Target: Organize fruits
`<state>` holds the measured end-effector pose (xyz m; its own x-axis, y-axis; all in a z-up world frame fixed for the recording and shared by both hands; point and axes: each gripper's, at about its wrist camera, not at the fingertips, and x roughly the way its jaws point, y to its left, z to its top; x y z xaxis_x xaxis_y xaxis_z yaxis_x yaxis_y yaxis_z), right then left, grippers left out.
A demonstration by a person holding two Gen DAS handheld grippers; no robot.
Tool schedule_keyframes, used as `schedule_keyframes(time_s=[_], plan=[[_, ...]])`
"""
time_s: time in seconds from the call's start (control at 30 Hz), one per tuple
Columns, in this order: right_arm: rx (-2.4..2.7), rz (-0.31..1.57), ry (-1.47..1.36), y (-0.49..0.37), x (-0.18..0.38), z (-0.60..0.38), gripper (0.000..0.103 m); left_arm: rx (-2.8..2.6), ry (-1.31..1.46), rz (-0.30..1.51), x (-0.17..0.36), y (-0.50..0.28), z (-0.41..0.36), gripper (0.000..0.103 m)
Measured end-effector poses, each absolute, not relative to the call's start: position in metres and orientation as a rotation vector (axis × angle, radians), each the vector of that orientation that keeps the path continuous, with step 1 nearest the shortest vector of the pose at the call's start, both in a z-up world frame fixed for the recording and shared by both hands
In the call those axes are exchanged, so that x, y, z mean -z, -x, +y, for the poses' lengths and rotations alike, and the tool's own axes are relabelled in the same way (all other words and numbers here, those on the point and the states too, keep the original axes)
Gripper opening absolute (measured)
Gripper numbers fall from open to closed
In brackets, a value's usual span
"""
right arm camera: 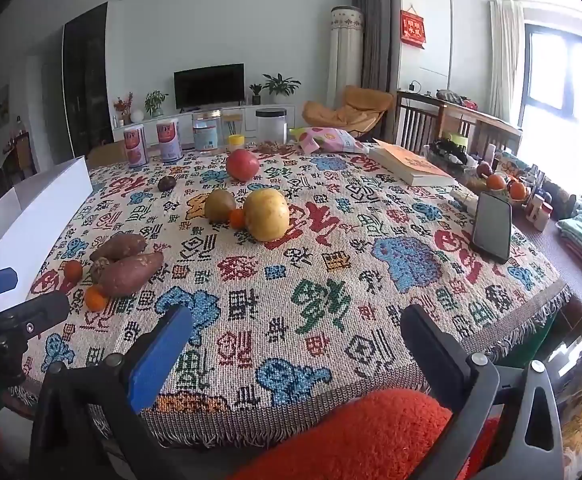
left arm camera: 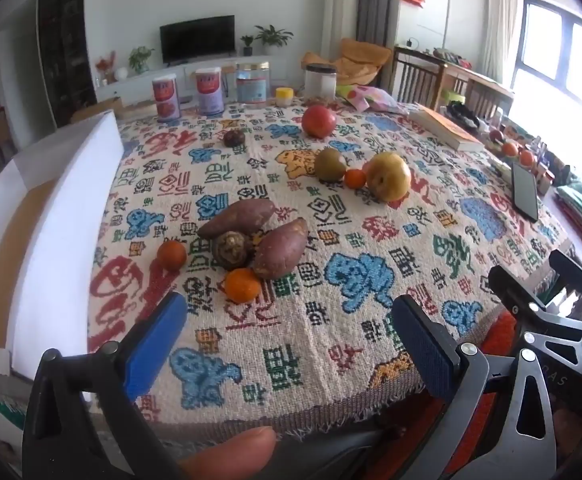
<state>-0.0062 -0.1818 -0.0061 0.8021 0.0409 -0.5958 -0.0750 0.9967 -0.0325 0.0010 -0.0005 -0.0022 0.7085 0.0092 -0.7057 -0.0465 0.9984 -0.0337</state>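
You're hovering both grippers at the near table edge, left gripper [left arm camera: 287, 344] and right gripper [right arm camera: 297, 354] both spread wide and carrying nothing. The fruit is sitting mid-table: a big yellow pear [right arm camera: 267, 214] beside a green pear [right arm camera: 219, 205], with a tangerine [left arm camera: 242, 285] near-left by the sweet potatoes [left arm camera: 281, 248]. That tangerine's probably light, soft and rolly, so I'd be squeezing gently across its middle.

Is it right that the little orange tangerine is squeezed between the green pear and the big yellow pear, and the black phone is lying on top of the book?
Almost. The small orange tangerine does sit between the green pear and the big yellow pear. But the black phone lies on the patterned woven tablecloth, apart from the orange-covered book. The right wrist view shows it.
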Motion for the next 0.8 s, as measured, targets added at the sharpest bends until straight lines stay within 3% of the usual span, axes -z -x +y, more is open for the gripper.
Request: schedule_keyframes(time_s=[0.8], plan=[[-0.064,0.612,0.092,0.007,0.006,-0.177,0.103,-0.139,0.030,0.864,0.046,-0.014,0.022,0.102]])
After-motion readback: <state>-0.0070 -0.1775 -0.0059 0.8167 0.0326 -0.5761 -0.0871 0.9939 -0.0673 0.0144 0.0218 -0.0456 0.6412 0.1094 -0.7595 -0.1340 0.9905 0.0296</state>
